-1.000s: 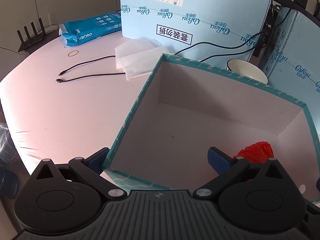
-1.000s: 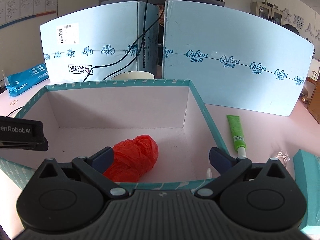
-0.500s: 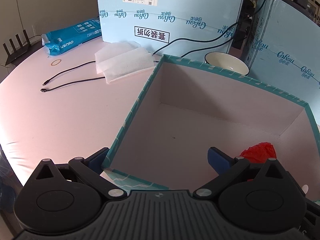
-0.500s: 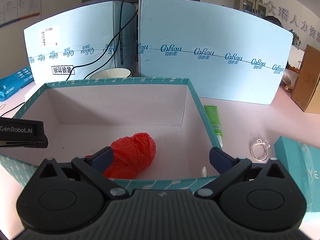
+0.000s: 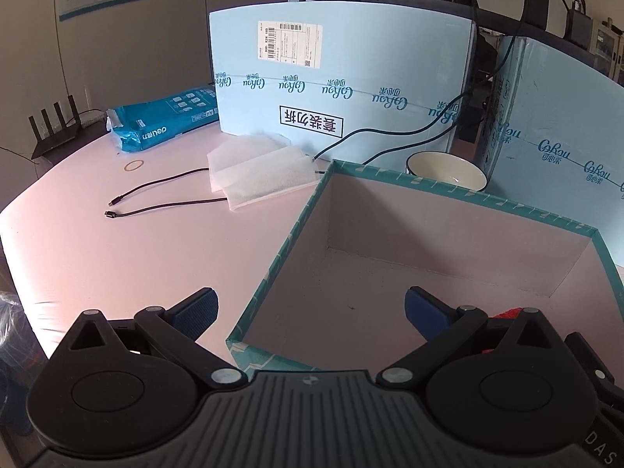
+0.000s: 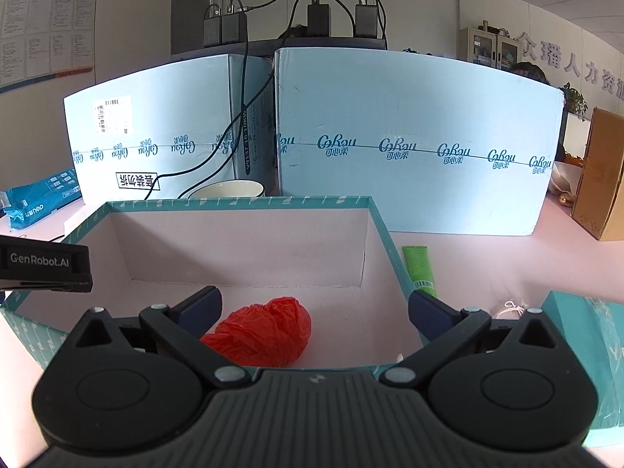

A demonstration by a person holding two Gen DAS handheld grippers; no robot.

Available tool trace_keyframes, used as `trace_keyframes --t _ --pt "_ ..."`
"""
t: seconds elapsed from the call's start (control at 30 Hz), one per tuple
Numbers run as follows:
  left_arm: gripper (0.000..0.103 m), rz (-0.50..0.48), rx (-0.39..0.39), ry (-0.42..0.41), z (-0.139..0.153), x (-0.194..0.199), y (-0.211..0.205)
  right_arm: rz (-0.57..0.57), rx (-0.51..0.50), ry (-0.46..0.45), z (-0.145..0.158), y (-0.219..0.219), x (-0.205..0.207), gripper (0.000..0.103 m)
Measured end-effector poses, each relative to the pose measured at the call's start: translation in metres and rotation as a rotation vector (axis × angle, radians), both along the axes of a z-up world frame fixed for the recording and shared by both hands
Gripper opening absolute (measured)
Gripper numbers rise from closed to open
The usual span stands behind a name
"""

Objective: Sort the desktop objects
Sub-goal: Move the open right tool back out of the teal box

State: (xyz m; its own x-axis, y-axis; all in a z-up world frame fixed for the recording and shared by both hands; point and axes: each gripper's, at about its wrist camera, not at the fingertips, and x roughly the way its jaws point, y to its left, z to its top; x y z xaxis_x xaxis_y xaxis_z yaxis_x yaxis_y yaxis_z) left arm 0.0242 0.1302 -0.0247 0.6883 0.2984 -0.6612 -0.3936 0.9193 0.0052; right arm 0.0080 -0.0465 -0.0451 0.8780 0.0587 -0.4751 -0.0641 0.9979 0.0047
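A crumpled red bag (image 6: 265,329) lies inside the big teal box (image 6: 238,203), near the front wall. The box sits on the pink tabletop (image 5: 117,241). The right tongs (image 6: 314,306) hang over the box's front edge, spread wide and holding nothing. The left tongs (image 5: 310,308) are wide too and empty, over the box's left corner. A green tube (image 6: 419,267) lies just right of the box. A white bowl (image 5: 446,167) stands behind it. White foam sheets (image 5: 261,173) and a black cable (image 5: 156,195) lie to the left.
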Motion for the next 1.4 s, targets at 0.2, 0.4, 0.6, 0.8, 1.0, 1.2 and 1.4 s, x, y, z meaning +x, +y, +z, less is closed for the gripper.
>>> trace_keyframes --t 0.2,0.4,0.6,0.8,1.0,1.2,1.4 --pt "0.102 0.000 0.008 -0.020 0.005 -0.003 -0.006 0.022 0.020 -0.035 0.005 -0.003 -0.003 0.103" --pt "0.102 0.042 0.018 -0.070 0.014 -0.008 -0.009 0.043 0.026 -0.072 0.013 -0.009 -0.004 0.103" --pt "0.102 0.059 0.014 -0.060 0.014 -0.009 -0.015 0.056 0.026 -0.066 0.014 -0.017 -0.003 0.103" --pt "0.102 0.065 0.017 -0.061 0.016 -0.009 -0.026 0.068 0.035 -0.064 0.015 -0.029 -0.001 0.103" --pt "0.102 0.066 0.021 -0.079 0.020 -0.011 -0.038 0.075 0.045 -0.063 0.016 -0.041 -0.001 0.103" --pt "0.102 0.057 0.024 -0.082 0.020 -0.010 -0.051 0.070 0.050 -0.061 0.016 -0.055 -0.002 0.103" --pt "0.102 0.056 0.028 -0.076 0.020 -0.009 -0.063 0.067 0.063 -0.057 0.016 -0.069 -0.001 0.103"
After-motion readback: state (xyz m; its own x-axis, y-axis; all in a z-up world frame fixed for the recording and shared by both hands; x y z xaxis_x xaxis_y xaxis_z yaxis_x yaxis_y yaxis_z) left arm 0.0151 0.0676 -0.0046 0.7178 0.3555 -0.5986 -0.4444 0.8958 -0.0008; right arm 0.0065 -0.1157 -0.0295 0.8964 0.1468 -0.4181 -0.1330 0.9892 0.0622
